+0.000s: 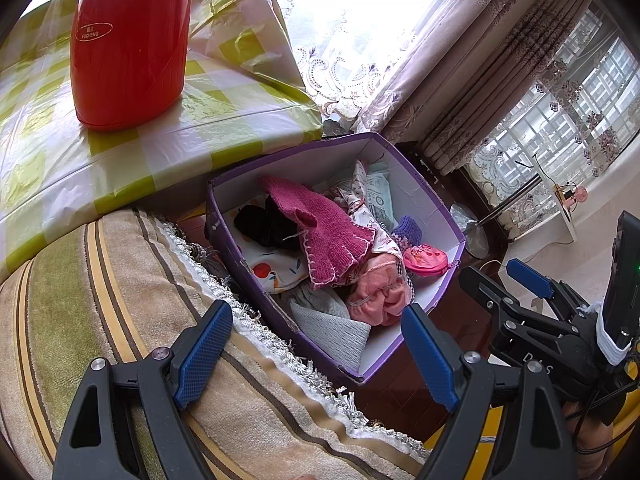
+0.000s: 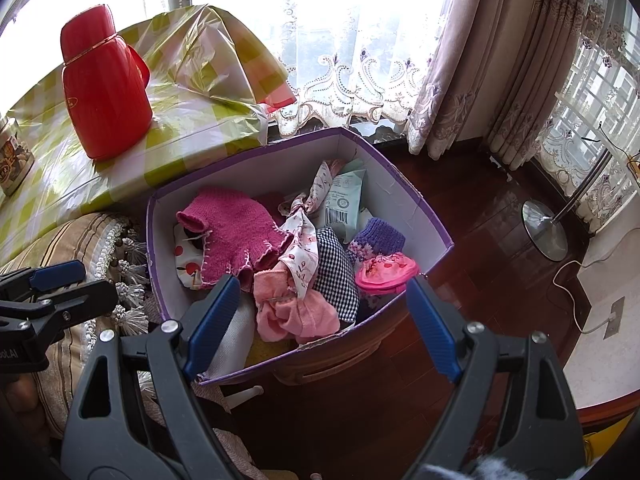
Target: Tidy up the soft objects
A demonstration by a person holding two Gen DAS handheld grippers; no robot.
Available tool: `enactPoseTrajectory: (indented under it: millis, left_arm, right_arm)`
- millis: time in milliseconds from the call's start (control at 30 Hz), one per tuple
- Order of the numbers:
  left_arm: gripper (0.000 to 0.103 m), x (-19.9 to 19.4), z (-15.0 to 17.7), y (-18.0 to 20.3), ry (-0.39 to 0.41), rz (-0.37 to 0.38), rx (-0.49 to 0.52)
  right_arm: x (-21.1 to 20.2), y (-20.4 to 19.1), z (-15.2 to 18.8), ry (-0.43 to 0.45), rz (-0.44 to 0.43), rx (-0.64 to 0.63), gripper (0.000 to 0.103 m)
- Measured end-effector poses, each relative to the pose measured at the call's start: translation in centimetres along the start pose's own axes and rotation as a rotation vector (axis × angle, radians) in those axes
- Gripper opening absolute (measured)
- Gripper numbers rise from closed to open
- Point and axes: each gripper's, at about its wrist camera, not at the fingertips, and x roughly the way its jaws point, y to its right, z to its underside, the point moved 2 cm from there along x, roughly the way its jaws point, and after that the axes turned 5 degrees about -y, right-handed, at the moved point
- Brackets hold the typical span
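A purple cardboard box (image 1: 420, 184) (image 2: 400, 184) stands on the dark wood floor, filled with soft things: a magenta knit garment (image 1: 320, 228) (image 2: 236, 232), a pale pink cloth (image 1: 380, 296) (image 2: 292, 308), a pink pouch (image 1: 424, 260) (image 2: 384, 272), a purple knit piece (image 2: 376, 236), checked cloth (image 2: 336, 272) and grey cloth (image 1: 332, 324). My left gripper (image 1: 316, 356) is open and empty, above the box's near corner and the sofa. My right gripper (image 2: 324, 324) is open and empty, over the box's near edge; it also shows at the right of the left wrist view (image 1: 528, 280).
A striped, fringed sofa cover (image 1: 120, 300) lies left of the box. A table with green checked cover (image 1: 140, 160) carries a red thermos (image 1: 128, 48) (image 2: 104, 88). Curtains (image 2: 480, 60) and a lamp stand base (image 2: 544, 232) are behind and right.
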Motion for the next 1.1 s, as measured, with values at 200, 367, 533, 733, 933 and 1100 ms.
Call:
enactPoseTrajectory:
  millis: [200,367,533,733,933,1100]
  left_arm:
    - [0.087,0.00,0.00,0.00,0.000,0.000,0.000]
    - [0.087,0.00,0.00,0.00,0.000,0.000,0.000]
    - [0.087,0.04,0.00,0.01,0.000,0.000,-0.001]
    - [0.087,0.07,0.00,0.01,0.000,0.000,0.000]
    - [0.087,0.05,-0.04,0.09,-0.001,-0.001,0.000]
    - [0.088,0.38,-0.55,0.07,0.012,0.029,0.002]
  right_arm:
    - [0.02,0.01,0.00,0.000,-0.001,0.000,0.087]
    - [0.03,0.01,0.01,0.000,0.000,0.001,0.087]
    - [0.05,0.02,0.08,-0.003,0.000,0.005,0.087]
    - [0.09,0.04,0.07,-0.004,0.000,0.006,0.087]
    - [0.19,0.04,0.25,-0.006,0.000,0.011,0.087]
    - [0.26,-0.59,0.29,-0.013,-0.012,0.005,0.087]
